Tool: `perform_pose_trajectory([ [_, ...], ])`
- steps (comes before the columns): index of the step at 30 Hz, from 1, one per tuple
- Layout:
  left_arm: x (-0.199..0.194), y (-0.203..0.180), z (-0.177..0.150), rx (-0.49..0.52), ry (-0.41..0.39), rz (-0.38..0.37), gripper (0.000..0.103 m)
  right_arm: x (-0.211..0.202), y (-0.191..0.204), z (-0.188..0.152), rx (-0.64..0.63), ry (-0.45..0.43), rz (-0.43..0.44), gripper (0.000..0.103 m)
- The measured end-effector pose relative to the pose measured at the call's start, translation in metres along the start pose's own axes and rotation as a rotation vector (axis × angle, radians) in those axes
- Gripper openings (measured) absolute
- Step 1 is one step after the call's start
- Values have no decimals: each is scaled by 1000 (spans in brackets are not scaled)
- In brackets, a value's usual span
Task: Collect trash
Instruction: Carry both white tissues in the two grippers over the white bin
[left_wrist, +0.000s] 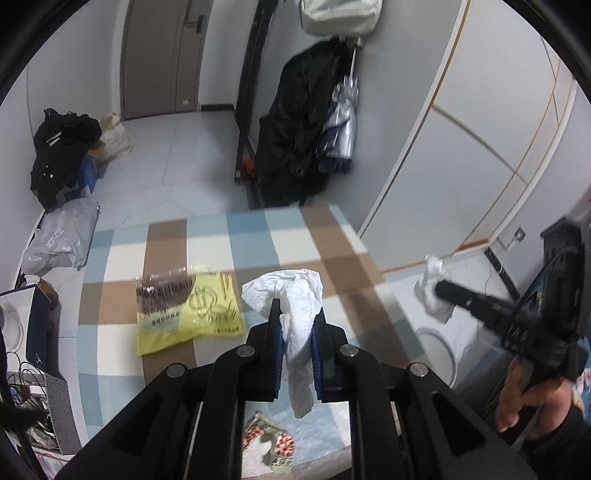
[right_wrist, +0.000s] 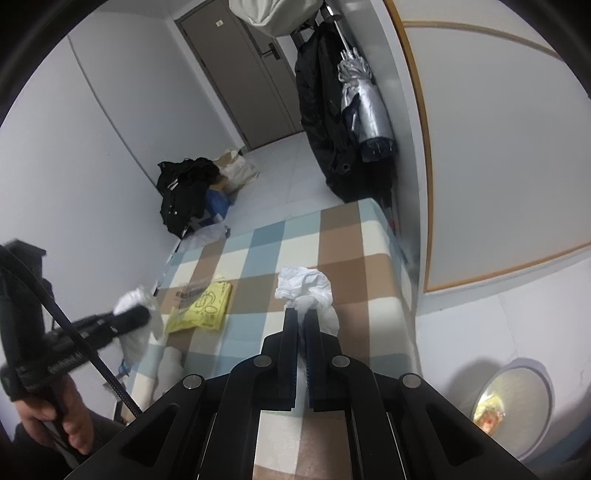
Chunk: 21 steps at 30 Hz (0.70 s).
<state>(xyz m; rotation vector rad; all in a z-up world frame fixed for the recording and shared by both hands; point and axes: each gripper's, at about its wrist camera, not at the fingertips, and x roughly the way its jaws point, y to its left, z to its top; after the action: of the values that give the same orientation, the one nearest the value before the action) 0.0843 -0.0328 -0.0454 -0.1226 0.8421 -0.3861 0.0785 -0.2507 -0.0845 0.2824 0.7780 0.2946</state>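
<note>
Your left gripper (left_wrist: 297, 314) is pinching a crumpled white tissue (left_wrist: 295, 295) above the checkered blanket (left_wrist: 207, 236), just right of the yellow plastic bag (left_wrist: 199, 314). Your right gripper (right_wrist: 300, 314) is clamping another tissue (right_wrist: 306, 288), probably off the blanket's right side.

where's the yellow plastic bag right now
The yellow plastic bag lies flat on the checked blanket, left of the crumpled tissue held by the left gripper.
</note>
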Motion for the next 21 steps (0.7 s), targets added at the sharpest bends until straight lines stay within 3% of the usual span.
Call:
perform_pose_trajectory([
  [10, -15, -20, 17, -12, -62, -24, 9, -40, 5, 21, -48, -107, 16, 3],
  [21, -15, -72, 38, 35, -85, -115, 9, -96, -18, 48, -63, -217, -27, 3],
])
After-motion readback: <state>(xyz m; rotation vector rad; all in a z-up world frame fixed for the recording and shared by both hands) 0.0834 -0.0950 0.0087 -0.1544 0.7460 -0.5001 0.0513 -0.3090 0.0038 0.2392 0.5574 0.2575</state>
